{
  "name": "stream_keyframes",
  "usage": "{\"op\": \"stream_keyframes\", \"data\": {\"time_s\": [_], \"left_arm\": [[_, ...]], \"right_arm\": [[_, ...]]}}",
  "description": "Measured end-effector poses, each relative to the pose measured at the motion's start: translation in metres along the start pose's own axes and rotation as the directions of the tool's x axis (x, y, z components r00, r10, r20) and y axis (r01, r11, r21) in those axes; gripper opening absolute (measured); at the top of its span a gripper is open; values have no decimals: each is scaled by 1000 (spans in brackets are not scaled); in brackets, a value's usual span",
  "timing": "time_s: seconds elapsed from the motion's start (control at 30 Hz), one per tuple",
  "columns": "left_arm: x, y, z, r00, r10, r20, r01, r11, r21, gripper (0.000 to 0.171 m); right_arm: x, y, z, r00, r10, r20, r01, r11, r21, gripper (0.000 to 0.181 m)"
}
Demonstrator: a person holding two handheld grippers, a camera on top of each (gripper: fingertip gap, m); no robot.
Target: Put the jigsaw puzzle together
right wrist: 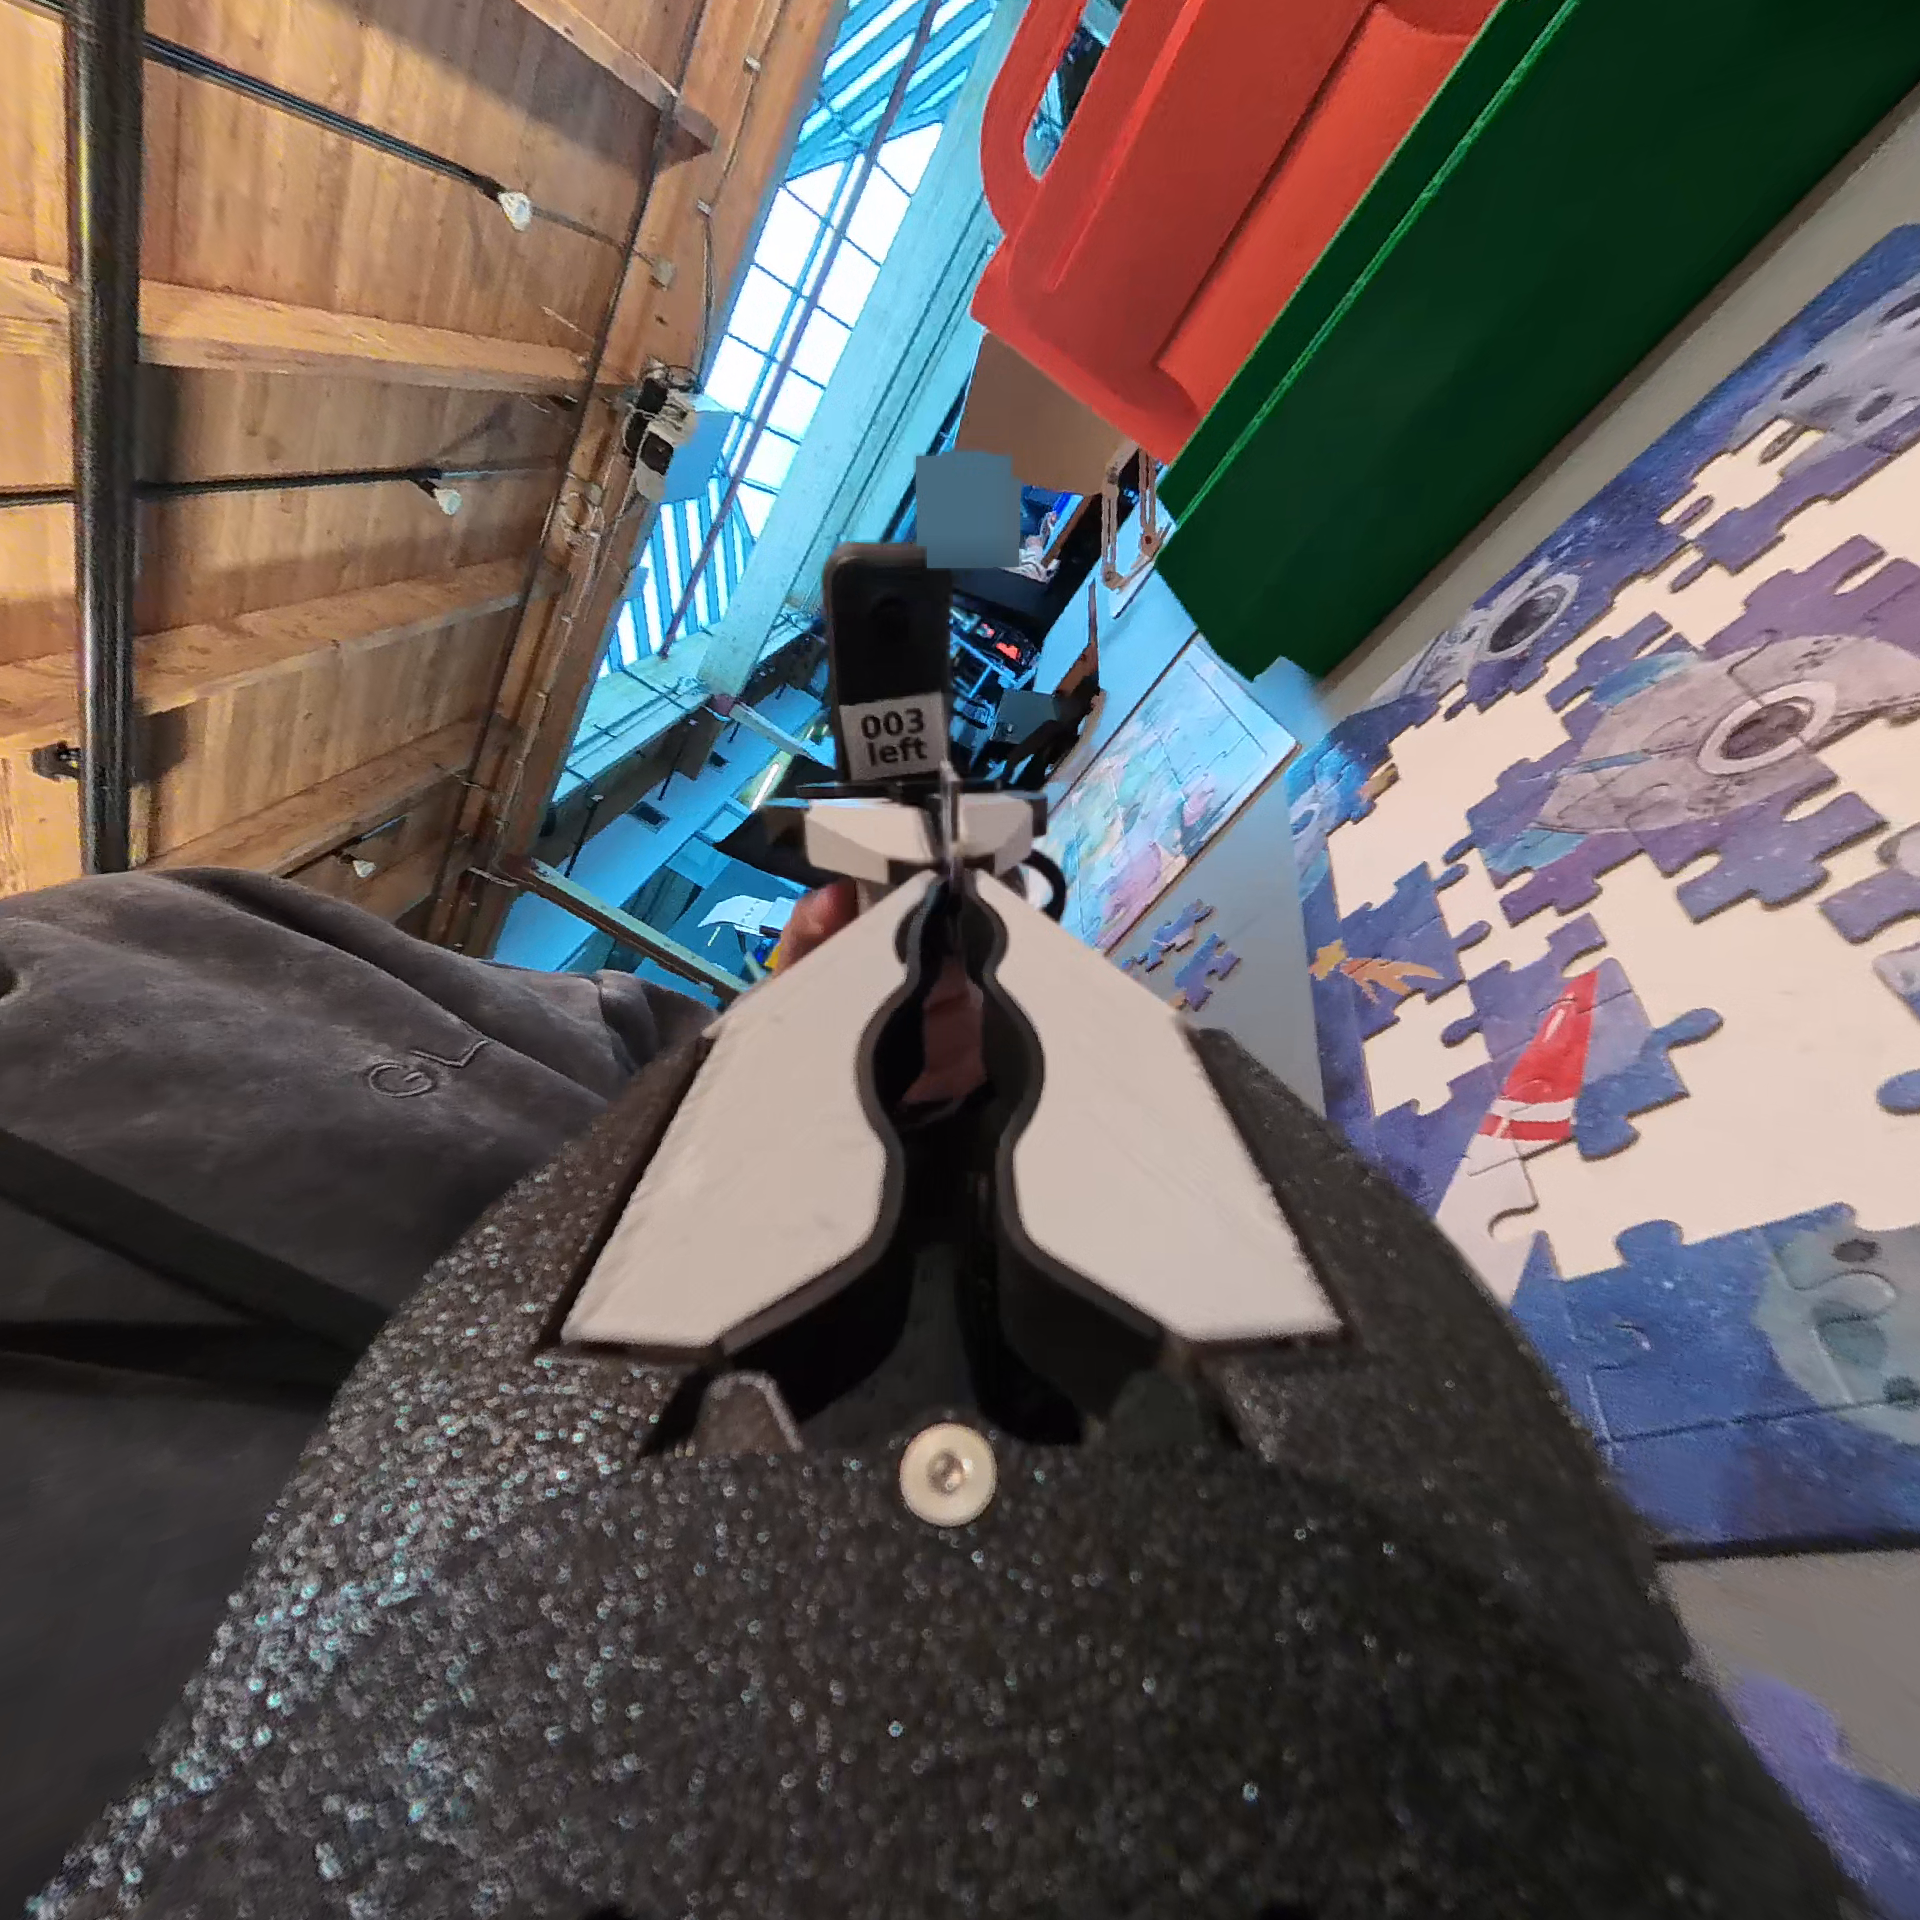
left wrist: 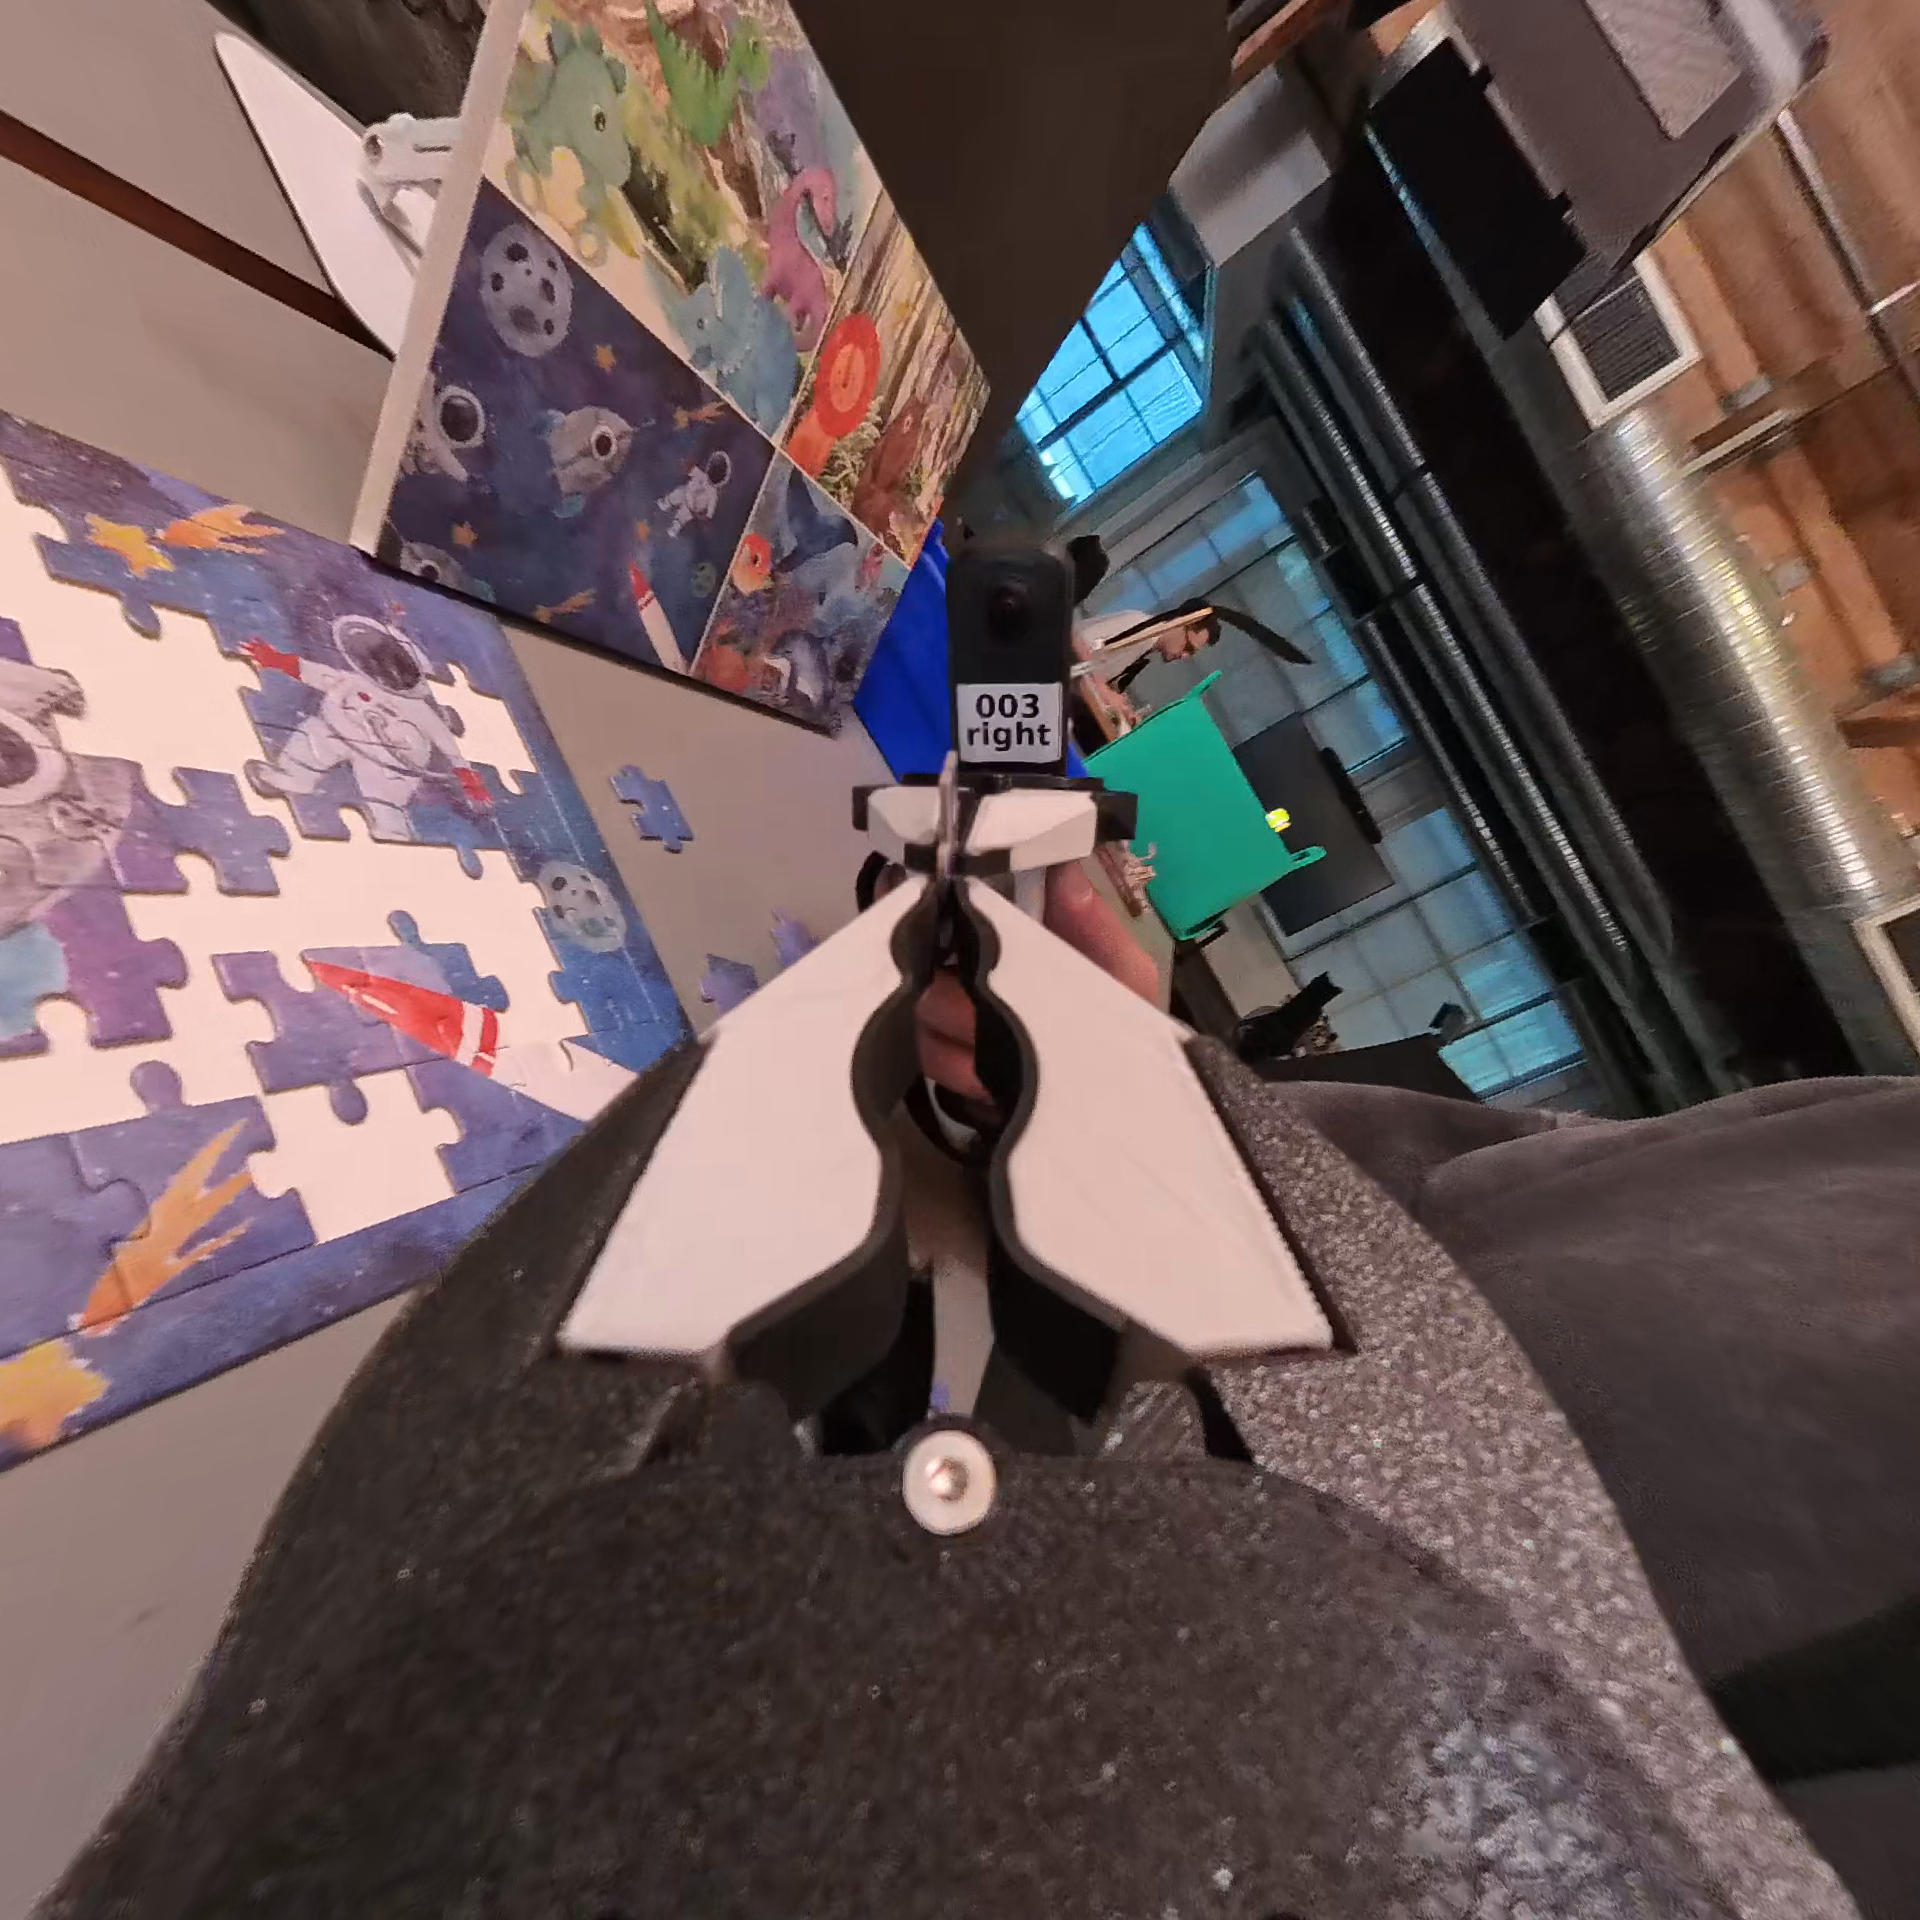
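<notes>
Far left, flat on the grey table point(left wrist: 582, 707): a space-themed jigsaw puzzle point(left wrist: 343, 769), by the look of it roughly half built, with a mostly joined blue border, an astronaut, a red rocket and several clusters in place, yet wide white gaps through the middle. Propped just behind it, a picture board point(left wrist: 644, 343) of sample scenes. Just right of the puzzle's edge, a few loose pieces point(left wrist: 655, 805) lying on the table. At centre, raised clear of the table and meeting nose to nose: the left gripper point(left wrist: 945, 904) and the right gripper point(left wrist: 977, 831), both clenched tight at the tips. Between those tips, a thin dark sliver; impossible to tell whether a puzzle piece seen edge-on or part of the tools. Further right, beyond the grippers, a green bin point(left wrist: 1195, 821). Judging by the gaps, plenty left to do: many holes to fill, with only a handful of spare pieces visible nearby.
</notes>
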State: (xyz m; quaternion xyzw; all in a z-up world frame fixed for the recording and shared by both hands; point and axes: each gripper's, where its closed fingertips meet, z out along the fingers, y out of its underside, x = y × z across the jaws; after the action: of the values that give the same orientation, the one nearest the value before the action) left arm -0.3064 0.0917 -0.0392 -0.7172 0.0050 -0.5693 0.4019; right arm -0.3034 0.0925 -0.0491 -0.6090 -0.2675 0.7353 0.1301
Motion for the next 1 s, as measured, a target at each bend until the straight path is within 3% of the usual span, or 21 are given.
{"op": "stream_keyframes", "data": {"time_s": [0.1, 0.13, 0.2, 0.3, 0.4, 0.57, 0.7, 1.0], "left_arm": [[-9, -4, -9, 997, 12, 78, -5, 996, -86, 1], [-17, -10, -16, 990, 34, 135, -17, 992, -125, 1], [-40, -28, -36, 944, 119, 308, -42, 969, -244, 1], [-80, -70, -65, 783, 302, 544, -54, 904, -424, 1], [-129, -98, -76, 626, 449, 637, 13, 811, -585, 2], [-179, -100, -61, 668, 285, 687, 233, 797, -557, 2], [-190, -95, -51, 710, 139, 690, 325, 804, -497, 1], [-209, -92, -54, 697, 125, 706, 376, 775, -508, 1]], "right_arm": [[8, 3, 1, 997, -37, -65, 36, 999, -25, 12], [14, 1, -1, 990, -77, -122, 75, 997, -24, 22], [26, -3, -9, 954, -179, -241, 169, 984, -61, 26], [32, -5, -19, 898, -288, -333, 261, 957, -125, 24], [29, -6, -22, 882, -329, -337, 296, 944, -145, 22], [23, -9, -31, 848, -393, -355, 352, 919, -178, 19], [15, -13, -35, 858, -386, -340, 349, 922, -167, 19], [7, -13, -36, 902, -318, -291, 292, 947, -132, 20]]}}
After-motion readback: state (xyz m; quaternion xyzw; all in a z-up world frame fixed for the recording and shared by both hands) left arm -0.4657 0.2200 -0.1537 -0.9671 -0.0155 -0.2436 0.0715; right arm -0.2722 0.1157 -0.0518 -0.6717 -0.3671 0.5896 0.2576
